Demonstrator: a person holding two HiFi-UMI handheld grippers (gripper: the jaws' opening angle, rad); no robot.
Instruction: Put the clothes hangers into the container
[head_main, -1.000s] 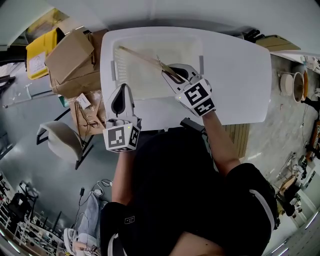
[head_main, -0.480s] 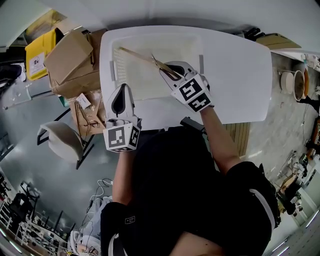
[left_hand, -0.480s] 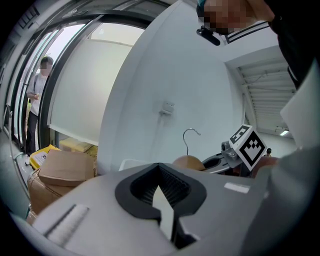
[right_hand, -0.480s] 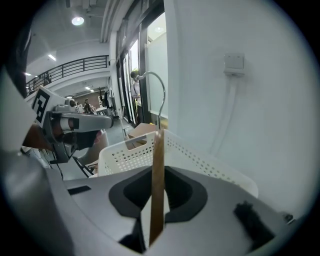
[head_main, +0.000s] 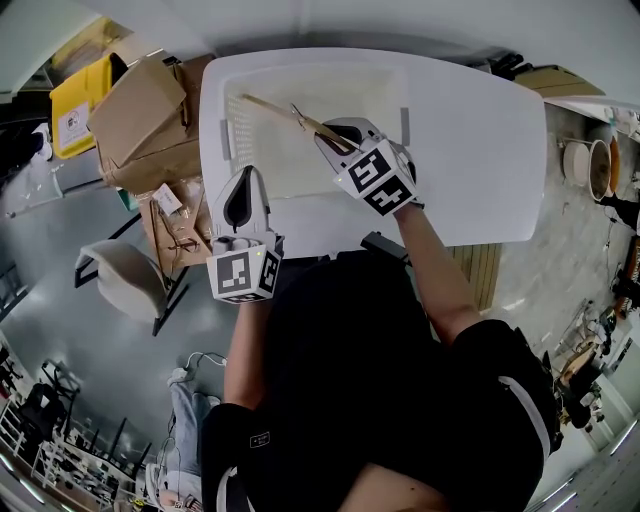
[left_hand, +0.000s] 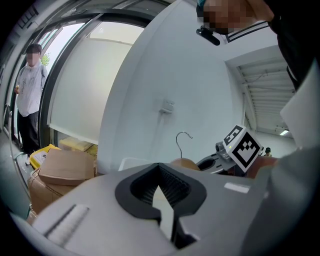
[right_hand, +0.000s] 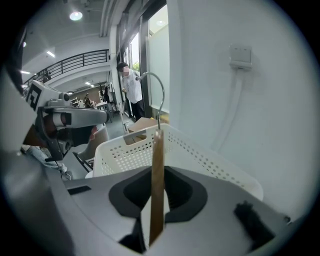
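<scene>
A white perforated basket (head_main: 232, 140) stands on the white table (head_main: 470, 150), towards its left half. My right gripper (head_main: 327, 135) hangs over the basket's near right part, shut on a wooden clothes hanger (head_main: 268, 107) that slants across the basket to the far left. In the right gripper view the hanger's wooden bar (right_hand: 157, 185) stands clamped between the jaws, its metal hook (right_hand: 156, 92) above the basket (right_hand: 145, 150). My left gripper (head_main: 243, 173) rests at the table's near edge, shut and empty. The left gripper view shows the hook (left_hand: 184, 138) and the right gripper's marker cube (left_hand: 242, 147).
Cardboard boxes (head_main: 145, 115) and a yellow bin (head_main: 75, 100) crowd the floor left of the table, with a pale chair (head_main: 125, 280) nearer me. A person (left_hand: 29, 100) stands by the window at the far left. A wall lies behind the table.
My right gripper has shifted a little to the left and tilted, carrying the hanger further over the basket. The left gripper has stayed put.
</scene>
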